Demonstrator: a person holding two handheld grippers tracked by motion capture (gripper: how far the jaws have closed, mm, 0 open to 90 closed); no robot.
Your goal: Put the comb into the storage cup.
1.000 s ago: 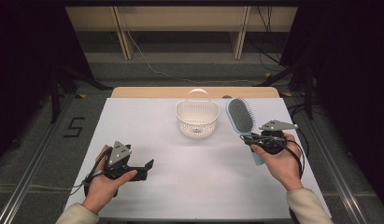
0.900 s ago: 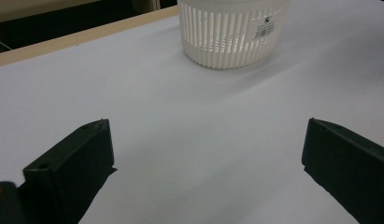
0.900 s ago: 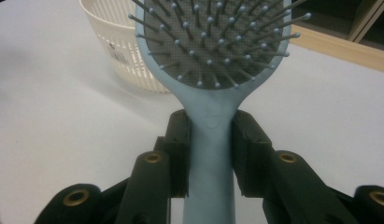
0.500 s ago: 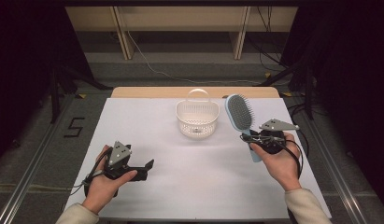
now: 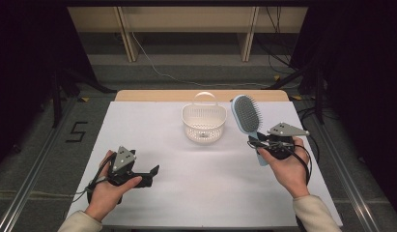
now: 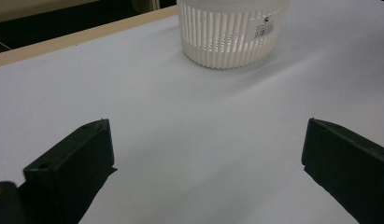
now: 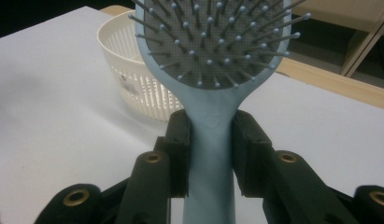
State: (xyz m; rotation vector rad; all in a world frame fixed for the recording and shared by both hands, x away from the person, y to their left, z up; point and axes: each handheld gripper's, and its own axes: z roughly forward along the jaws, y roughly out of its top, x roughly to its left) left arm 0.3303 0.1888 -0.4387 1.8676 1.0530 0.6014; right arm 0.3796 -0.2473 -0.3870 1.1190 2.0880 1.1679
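**K:** Over the table, high view: right gripper (image 5: pixel 266 141) has the hairbrush (image 5: pixel 248 118) clamped by its handle. Brush head points away from the person and a bit left, bristles up. White basket (image 5: pixel 204 123) sits just left of the brush head, near but apart. Left gripper (image 5: pixel 138 173) rests on the white table (image 5: pixel 152 125), near-left, well apart from both.

**M:** So the right hand is the one that matters?

**K:** Yes. Brush long axis runs near-to-far along the gripper's own line; basket lies to the left of that axis. My read: the coming move is a swing left plus a tilt to bring the head over the rim.

**M:** Left gripper view?

**K:** Jaws spread wide, nothing between them, only bare table. Basket straight ahead and far off, label on its slatted wall.

**M:** Right gripper view?

**K:** Both jaws clenched on the pale blue handle just below the neck, handle centred. Head rises above them, bristles facing the camera. Basket behind and left of the head; whether head and rim overlap or just line up, can't tell from here.

**M:** Obstructions?

**K:** Basket's upright handle loop at the far rim. Brush looks longer than the basket is wide, so I'd expect it to end up leaning on the rim.
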